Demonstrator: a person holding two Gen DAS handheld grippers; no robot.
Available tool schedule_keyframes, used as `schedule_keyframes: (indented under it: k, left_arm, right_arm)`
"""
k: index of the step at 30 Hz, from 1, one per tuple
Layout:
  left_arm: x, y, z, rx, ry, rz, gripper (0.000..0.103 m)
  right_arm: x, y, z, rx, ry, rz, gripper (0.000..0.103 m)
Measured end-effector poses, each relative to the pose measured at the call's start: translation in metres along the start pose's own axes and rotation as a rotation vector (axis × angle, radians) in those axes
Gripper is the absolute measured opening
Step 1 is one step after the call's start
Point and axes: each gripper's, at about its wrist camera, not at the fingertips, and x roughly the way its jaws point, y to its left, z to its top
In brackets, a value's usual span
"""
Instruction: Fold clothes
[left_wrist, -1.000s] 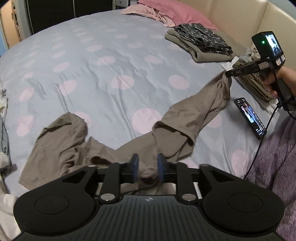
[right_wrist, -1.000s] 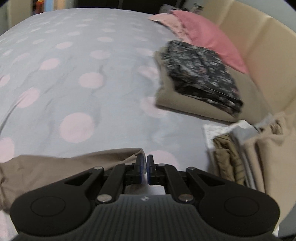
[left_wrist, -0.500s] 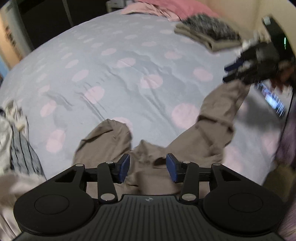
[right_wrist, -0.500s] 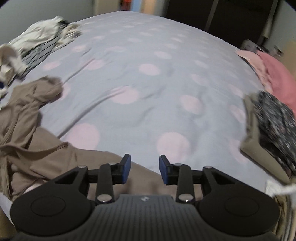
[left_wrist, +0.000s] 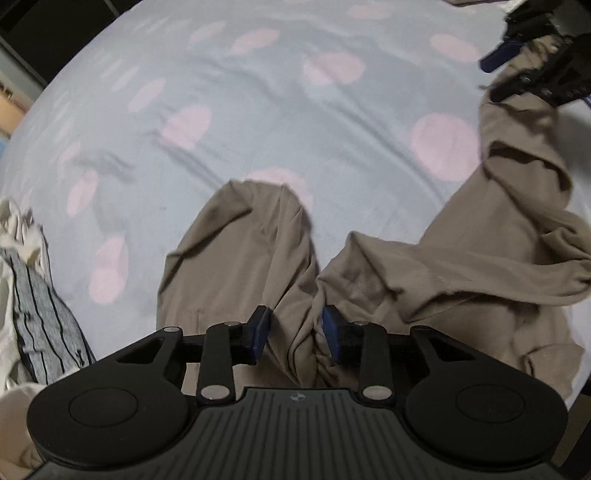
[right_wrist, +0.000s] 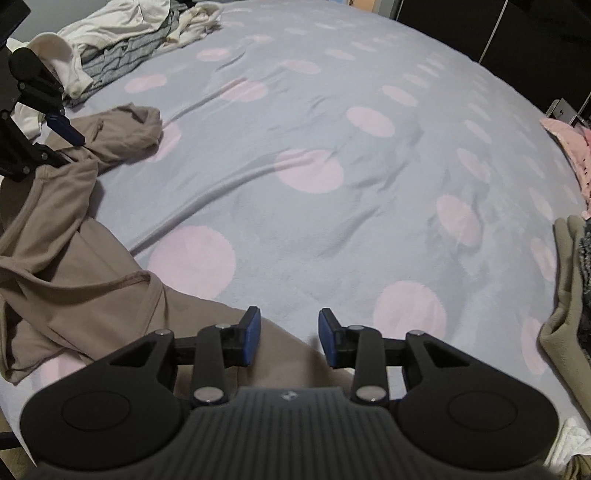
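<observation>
- Both grippers have swung down toward the near edge of the bed (right_wrist: 332, 155); the right gripper (right_wrist: 289, 341) has just been opening, jaws now parted, nothing between them.
- Left gripper (left_wrist: 296, 334) has just been closing, half-open, a ridge of the brown garment (left_wrist: 461, 266) between its pads, not clearly pinched.
- Garment sprawls crumpled along the near edge, long axis running side to side.
- Risk: grabbing bunched layers would fold it crooked.
</observation>
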Motion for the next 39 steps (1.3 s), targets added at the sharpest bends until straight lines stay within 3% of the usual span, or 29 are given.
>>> schedule_keyframes:
  k: [2,4,5,6,9,12,18,23,30,35,39]
  left_arm:
    - [0.002,0.002,-0.001,-0.033,0.009,-0.010,0.027]
    - [0.002,0.003,-0.001,-0.059,0.012,-0.018,0.013]
    - [0.000,0.002,-0.001,-0.065,0.010,-0.017,0.012]
    - [-0.002,0.001,-0.001,-0.069,0.008,-0.015,0.009]
    - [-0.011,0.000,-0.002,-0.079,-0.007,0.011,0.006]
    - [-0.025,0.005,-0.004,-0.131,-0.026,0.055,0.006]
    - [-0.063,0.030,-0.028,-0.262,-0.065,0.129,0.005]
    - [-0.080,0.037,-0.056,-0.313,-0.080,0.126,0.005]
    - [-0.068,0.034,-0.083,-0.366,-0.028,0.153,0.006]
    - [-0.081,0.049,-0.094,-0.466,-0.080,0.154,0.015]
    - [-0.098,0.049,-0.089,-0.432,-0.158,0.162,0.018]
  right_arm:
    - [0.008,0.001,-0.002,0.012,0.020,0.019,0.043]
    - [0.015,0.005,-0.007,0.007,0.052,0.039,0.035]
    - [0.018,0.008,-0.010,0.003,0.065,0.048,0.018]
    - [0.018,0.011,-0.011,-0.008,0.071,0.050,0.007]
    - [0.011,0.012,-0.012,-0.021,0.069,0.027,0.000]
    - [-0.002,0.005,-0.011,0.010,0.055,-0.014,0.000]
    - [-0.031,-0.034,-0.018,0.181,0.053,-0.179,0.000]
    - [-0.051,-0.058,-0.040,0.271,0.091,-0.299,0.000]
    - [-0.066,-0.076,-0.069,0.366,0.096,-0.223,0.000]
    - [-0.083,-0.089,-0.077,0.463,0.039,-0.192,0.004]
    - [-0.089,-0.095,-0.074,0.521,-0.006,-0.180,0.010]
